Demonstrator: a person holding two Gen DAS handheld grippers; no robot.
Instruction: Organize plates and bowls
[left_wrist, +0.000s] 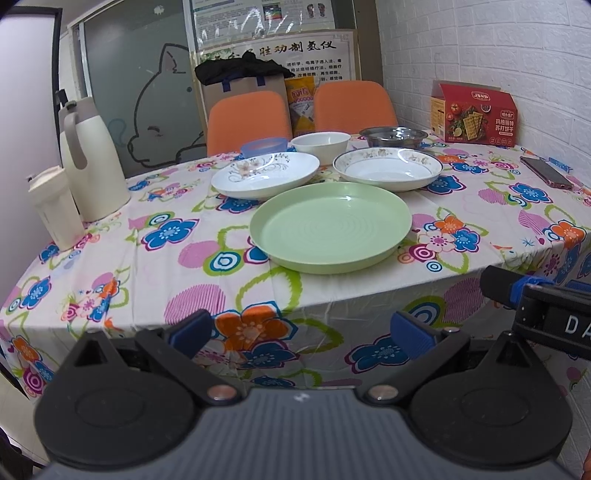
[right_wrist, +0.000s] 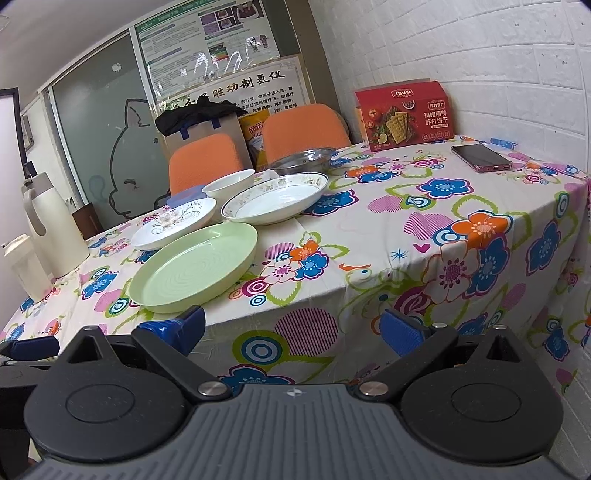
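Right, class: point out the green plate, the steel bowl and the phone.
green plate (left_wrist: 330, 225): left wrist view, centre of its well.
steel bowl (left_wrist: 393, 136): left wrist view, inside near the rim.
phone (right_wrist: 481, 157): right wrist view, middle of its dark screen.

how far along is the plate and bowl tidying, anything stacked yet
Nothing looks done: the green plate, flowered plate and rimmed plate lie apart on the table, with the white bowl, blue bowl and steel bowl behind them. Nothing is in hand: the left gripper and right gripper are open and empty, short of the table edge. All the stacking is left.
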